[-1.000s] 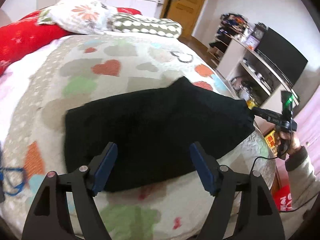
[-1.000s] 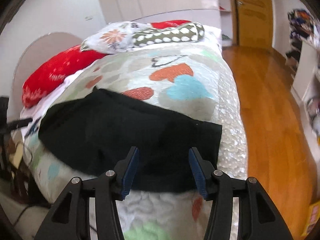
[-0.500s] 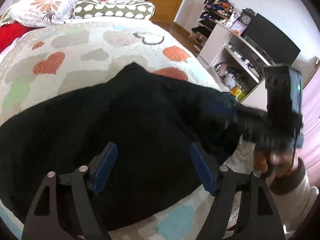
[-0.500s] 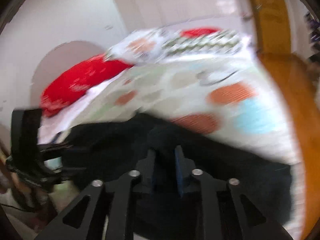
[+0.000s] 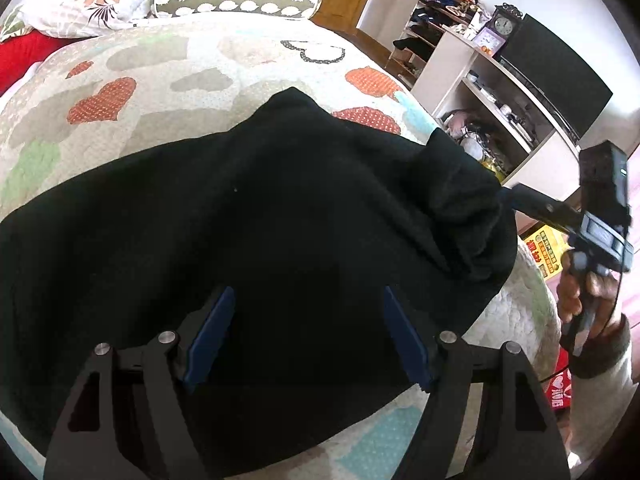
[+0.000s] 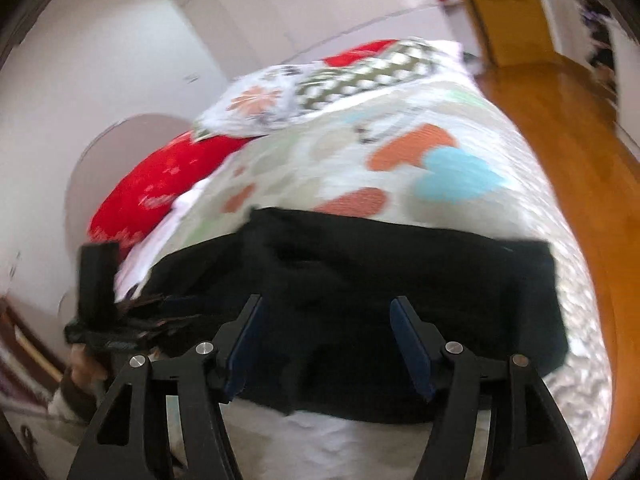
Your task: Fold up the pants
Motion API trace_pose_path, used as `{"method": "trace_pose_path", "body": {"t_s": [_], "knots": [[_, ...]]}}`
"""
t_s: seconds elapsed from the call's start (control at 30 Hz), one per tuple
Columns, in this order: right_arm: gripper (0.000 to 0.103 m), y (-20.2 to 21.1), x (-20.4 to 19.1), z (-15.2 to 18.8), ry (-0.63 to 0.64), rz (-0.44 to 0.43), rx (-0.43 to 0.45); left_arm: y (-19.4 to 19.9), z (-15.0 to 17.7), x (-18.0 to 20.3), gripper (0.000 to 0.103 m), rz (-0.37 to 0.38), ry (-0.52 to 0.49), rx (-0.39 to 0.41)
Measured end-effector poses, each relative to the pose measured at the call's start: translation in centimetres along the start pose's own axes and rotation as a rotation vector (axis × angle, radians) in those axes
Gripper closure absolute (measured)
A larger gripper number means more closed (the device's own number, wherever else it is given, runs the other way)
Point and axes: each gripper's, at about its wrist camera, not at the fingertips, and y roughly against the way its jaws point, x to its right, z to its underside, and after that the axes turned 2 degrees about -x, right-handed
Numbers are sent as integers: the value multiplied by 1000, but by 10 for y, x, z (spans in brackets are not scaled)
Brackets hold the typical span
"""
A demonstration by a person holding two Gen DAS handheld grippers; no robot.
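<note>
Your left claw (image 5: 306, 334) is spread wide, blue pads (image 5: 210, 336) well apart, nothing pinched between them. It hovers over the near edge of the black pants (image 5: 248, 216), which fill most of that view. Your right claw (image 6: 326, 344) is wide open too, with nothing in it, hanging over the near edge of the pants (image 6: 380, 280) from the other end. That view is a bit blurry.

The pants lie spread across the foot end of the bed (image 5: 192, 64), on the heart-print quilt. One end is bunched up in a lump near the bed's right edge, right by the tip of your right claw (image 5: 508, 196) as the left camera sees it. I can't tell if they're touching there.

Your right hand (image 5: 580, 292) grips its handle off the side of the bed, pointing in toward the pants. Your left hand (image 6: 86, 364) shows at the far left of the right camera.
</note>
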Motion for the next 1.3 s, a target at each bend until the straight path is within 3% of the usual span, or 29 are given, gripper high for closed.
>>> {"method": "trace_pose_path", "body": {"t_s": [0.13,0.2,0.37,0.47,0.57,0.67,0.8,0.93,0.97,1.0,1.03,1.1,1.17,1.3], "knots": [[39,-9,21,-3,-96,14,23,-1,0,1,27,3,4,-1],[45,-20,13,-4,-84,27,9,0,-1,0,27,8,8,-1],[46,-45,-55,18,160,-61,-90,9,-3,-11,27,13,53,24],[46,-53,-70,34,244,-38,-158,8,-2,-17,27,14,71,15],[46,-36,-59,31,186,-67,-121,8,1,-17,27,17,64,19],[34,-20,-45,20,107,-104,-68,6,1,-16,27,13,60,21],[30,-18,-33,-1,8,-120,-23,5,1,-15,26,11,55,26],[30,-44,-35,-7,4,-145,-77,4,2,-14,23,10,55,24],[39,-53,-41,-3,33,-141,-113,4,2,-13,23,7,54,24],[64,-63,-49,2,84,-140,-154,4,2,-12,23,4,50,23],[76,-65,-58,8,144,-113,-168,4,2,-12,23,1,46,22],[89,-55,-72,13,245,-40,-113,5,2,-11,23,-2,41,19],[90,-33,-67,7,232,9,-29,6,2,-12,23,1,44,18],[91,18,-31,-2,148,189,121,5,2,-14,23,9,57,26]]}}
